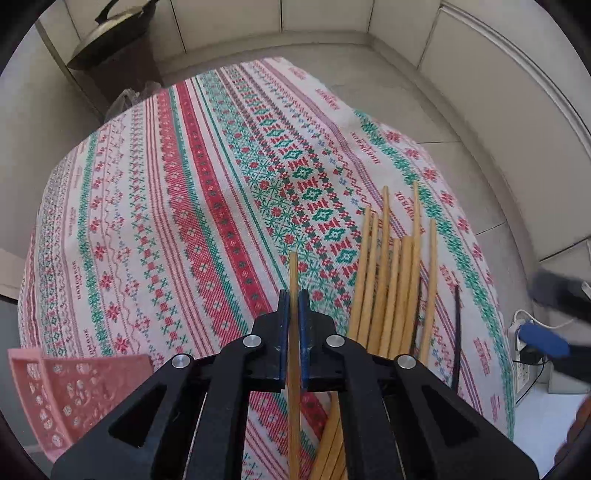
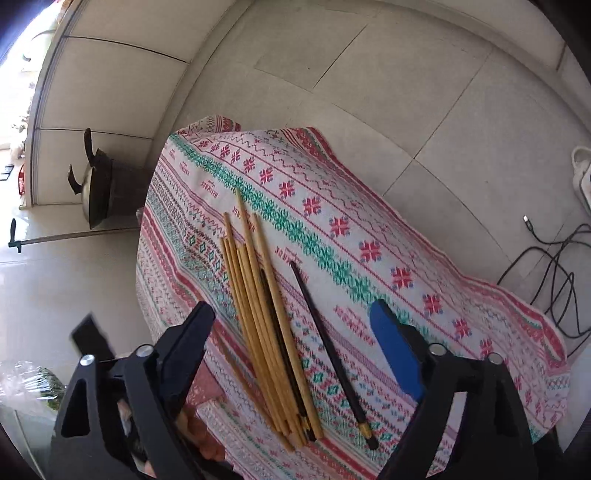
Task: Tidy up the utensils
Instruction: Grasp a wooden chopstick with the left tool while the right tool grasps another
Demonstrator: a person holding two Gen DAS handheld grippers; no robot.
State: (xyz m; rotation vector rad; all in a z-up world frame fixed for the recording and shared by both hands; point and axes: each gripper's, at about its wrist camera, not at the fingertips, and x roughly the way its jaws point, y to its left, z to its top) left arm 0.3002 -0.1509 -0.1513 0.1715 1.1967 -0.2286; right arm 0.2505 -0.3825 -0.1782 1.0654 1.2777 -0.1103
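My left gripper [image 1: 294, 295] is shut on a single wooden chopstick [image 1: 293, 269], held above the patterned tablecloth [image 1: 177, 206]. Just to its right lies a bundle of several wooden chopsticks [image 1: 391, 273] with two dark chopsticks [image 1: 457, 325] among and beside them. In the right wrist view, my right gripper [image 2: 295, 314] is open and empty, hovering over the same wooden bundle [image 2: 266, 317]. A lone black chopstick [image 2: 328, 347] lies to the bundle's right, between the jaws. A pink perforated basket [image 1: 70, 391] sits at the lower left of the left wrist view.
The table stands on a tiled floor. A dark cabinet with a lidded pot [image 1: 110, 33] stands beyond the far left corner. A power strip [image 1: 524, 343] and cables [image 2: 554, 273] lie on the floor to the right. My right gripper's blue pad [image 1: 543, 338] shows at the right edge.
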